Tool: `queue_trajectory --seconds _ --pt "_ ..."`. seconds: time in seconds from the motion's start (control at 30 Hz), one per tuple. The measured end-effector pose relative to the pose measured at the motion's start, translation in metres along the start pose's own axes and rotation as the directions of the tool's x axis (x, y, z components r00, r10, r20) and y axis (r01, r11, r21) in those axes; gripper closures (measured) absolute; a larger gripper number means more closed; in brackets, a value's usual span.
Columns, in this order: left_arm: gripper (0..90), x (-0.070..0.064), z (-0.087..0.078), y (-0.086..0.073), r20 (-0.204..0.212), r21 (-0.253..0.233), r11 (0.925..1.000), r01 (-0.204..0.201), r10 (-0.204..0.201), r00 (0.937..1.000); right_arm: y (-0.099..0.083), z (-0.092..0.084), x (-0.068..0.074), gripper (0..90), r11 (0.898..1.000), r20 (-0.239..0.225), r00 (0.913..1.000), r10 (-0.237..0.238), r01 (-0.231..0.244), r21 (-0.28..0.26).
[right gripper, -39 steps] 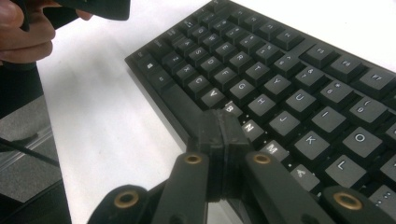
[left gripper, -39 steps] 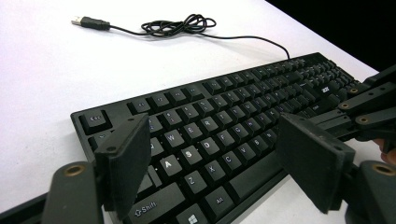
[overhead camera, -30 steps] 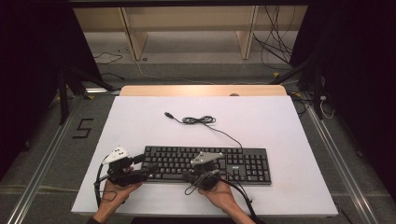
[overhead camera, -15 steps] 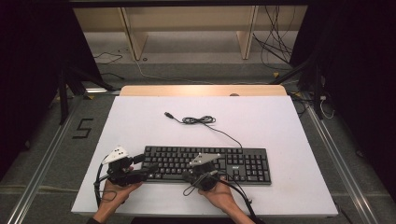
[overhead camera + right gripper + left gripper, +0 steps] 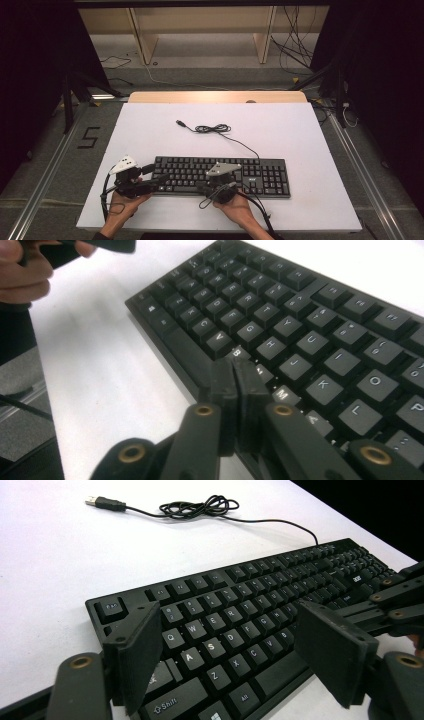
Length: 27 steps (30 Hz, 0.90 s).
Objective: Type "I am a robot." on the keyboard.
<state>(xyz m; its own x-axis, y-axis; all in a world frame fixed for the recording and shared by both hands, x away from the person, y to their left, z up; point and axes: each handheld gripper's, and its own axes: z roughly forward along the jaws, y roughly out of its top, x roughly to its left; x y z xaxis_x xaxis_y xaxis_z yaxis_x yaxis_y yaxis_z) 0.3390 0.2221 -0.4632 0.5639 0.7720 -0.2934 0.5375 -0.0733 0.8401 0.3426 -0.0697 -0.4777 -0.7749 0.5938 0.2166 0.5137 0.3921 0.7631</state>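
On white table [image 5: 300,130], near front edge: black keyboard [image 5: 260,175], cable [image 5: 215,129] coiled behind. L gripper [image 5: 227,650] jaws wide apart over kbd's left end; R gripper [image 5: 234,390] jaws pressed together at spacebar edge.

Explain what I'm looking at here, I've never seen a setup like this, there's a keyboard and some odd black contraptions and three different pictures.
No robot here: a person sits at a white table with a hand-held, two-jawed tool in each hand. The wide picture comes from a fixed camera overhead; the left tool and right tool show at the near edge. The other two pictures come from small cameras riding on each tool, looking along its jaws.

On the table lies a black keyboard, its cable loosely bundled and unplugged, ending in a USB plug.

In the left tool's picture the jaws stand wide open above the keyboard's left end, holding nothing. In the right tool's picture the jaws are pressed together, their tips over the keys near B and N.
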Motion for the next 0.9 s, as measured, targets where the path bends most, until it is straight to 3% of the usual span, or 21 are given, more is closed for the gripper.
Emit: queue_trajectory --seconds 0.2,0.43,0.9 --pt "29.7 0.001 0.002 0.0 -0.011 0.007 1.0 0.001 -0.001 0.9999 0.002 -0.009 -0.003 73.2 0.999 -0.015 0.9998 0.015 -0.016 -0.031" --pt "39.4 0.005 0.007 0.0 -0.026 0.028 0.9995 0.012 -0.011 0.9996 0.004 -0.017 -0.005 60.0 0.998 -0.038 0.9987 0.035 -0.037 -0.055" --pt "71.4 0.008 0.014 0.002 -0.07 0.075 0.9971 -0.012 0.017 0.9974 0.005 -0.024 -0.005 43.0 0.996 -0.038 0.9987 0.035 -0.038 -0.079"
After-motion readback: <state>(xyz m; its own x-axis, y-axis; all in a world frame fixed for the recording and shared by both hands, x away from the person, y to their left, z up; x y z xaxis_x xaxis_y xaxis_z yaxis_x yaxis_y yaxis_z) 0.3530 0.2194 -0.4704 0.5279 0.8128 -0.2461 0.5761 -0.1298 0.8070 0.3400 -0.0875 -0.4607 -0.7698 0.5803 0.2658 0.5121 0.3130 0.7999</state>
